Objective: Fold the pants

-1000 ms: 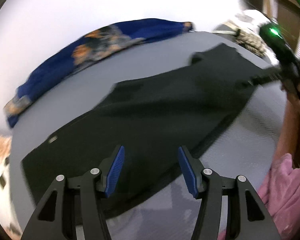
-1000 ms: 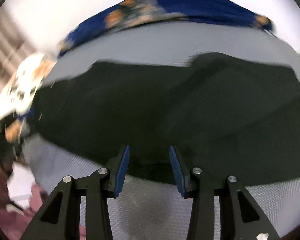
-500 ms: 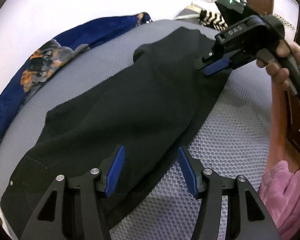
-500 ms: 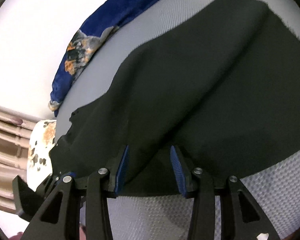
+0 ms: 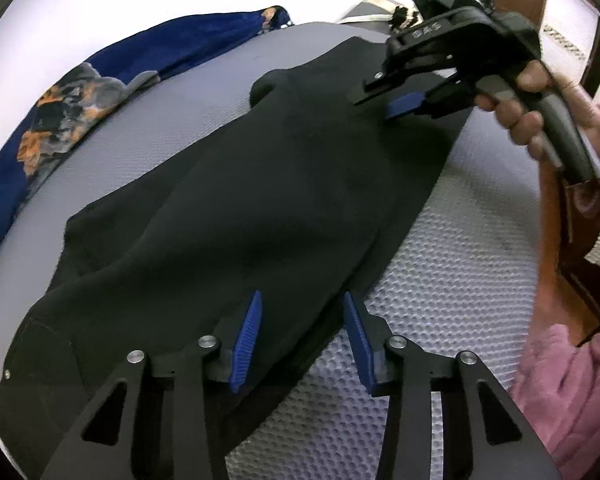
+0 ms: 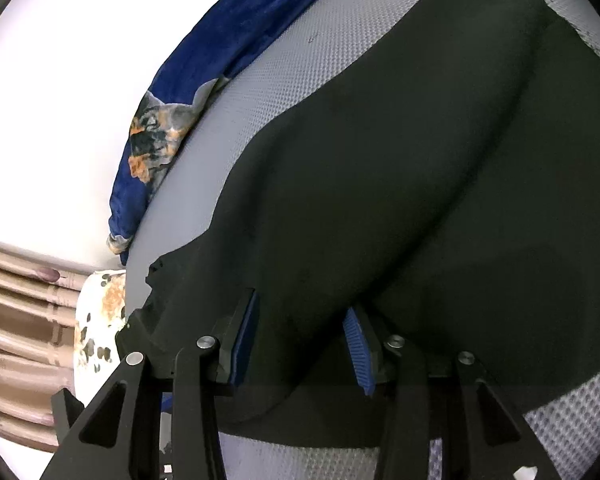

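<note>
Black pants [image 5: 260,200] lie lengthwise on a grey textured mat [image 5: 440,280], with one layer folded over along their length. My left gripper [image 5: 300,332] is open, its blue pads straddling the near edge of the pants. My right gripper [image 5: 384,100] is held in a hand at the far end of the pants, low over the cloth. In the right wrist view the right gripper [image 6: 304,336] is open with a raised fold of the pants [image 6: 380,200] between its pads.
A blue patterned cloth [image 5: 100,92] lies along the far edge of the mat by a white wall. It also shows in the right wrist view [image 6: 204,100]. A pink garment [image 5: 560,380] is at the right. A spotted white cloth [image 6: 96,320] sits beyond the mat's end.
Both grippers have come lower and closer to the pants. The right gripper now has the pants' folded edge between its open pads. The pants lie more bunched along the fold.
</note>
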`<state>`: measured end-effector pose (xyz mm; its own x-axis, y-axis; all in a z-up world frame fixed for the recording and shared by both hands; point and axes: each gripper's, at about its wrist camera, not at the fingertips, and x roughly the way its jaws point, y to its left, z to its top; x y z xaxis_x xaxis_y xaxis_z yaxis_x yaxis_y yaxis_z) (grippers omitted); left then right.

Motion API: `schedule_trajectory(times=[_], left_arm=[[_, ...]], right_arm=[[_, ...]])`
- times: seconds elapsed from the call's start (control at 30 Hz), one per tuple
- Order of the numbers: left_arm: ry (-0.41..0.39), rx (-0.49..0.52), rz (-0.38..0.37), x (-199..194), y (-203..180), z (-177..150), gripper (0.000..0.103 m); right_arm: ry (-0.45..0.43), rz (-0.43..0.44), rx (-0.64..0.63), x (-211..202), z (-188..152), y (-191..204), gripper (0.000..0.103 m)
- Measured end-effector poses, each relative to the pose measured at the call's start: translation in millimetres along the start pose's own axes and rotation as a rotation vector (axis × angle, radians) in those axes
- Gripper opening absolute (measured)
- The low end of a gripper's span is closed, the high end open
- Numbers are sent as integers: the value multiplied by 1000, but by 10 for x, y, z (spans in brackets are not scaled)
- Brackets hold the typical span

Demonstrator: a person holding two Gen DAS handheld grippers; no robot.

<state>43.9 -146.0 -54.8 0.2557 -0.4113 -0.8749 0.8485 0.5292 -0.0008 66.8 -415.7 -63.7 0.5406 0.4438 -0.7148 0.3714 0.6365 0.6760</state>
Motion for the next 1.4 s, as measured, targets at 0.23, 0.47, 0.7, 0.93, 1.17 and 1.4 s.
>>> schedule_trajectory(times=[0.23,0.47,0.7,0.93,1.17,1.4], left_arm=[[32,61,98,115,12,11,44],[22,137,93,70,-169,63,7],[-24,50,67,-31,-30,130,4],[-69,-54,51,-128,156,181,4],[-44,-220,38,-101,491,123,4],[-42,-252,16,-37,564,80,4]], right_arm=[[-7,-5,-13,-14,9,-20,40],[-36,11,39,-57,89,-104,12],[-63,-6,-3,-217,243,136,11],[-25,-95,-139,-65,598,628,14],[121,-198,-389,678,918,1332,18],[97,-128,-365,690,1053,1347,27]])
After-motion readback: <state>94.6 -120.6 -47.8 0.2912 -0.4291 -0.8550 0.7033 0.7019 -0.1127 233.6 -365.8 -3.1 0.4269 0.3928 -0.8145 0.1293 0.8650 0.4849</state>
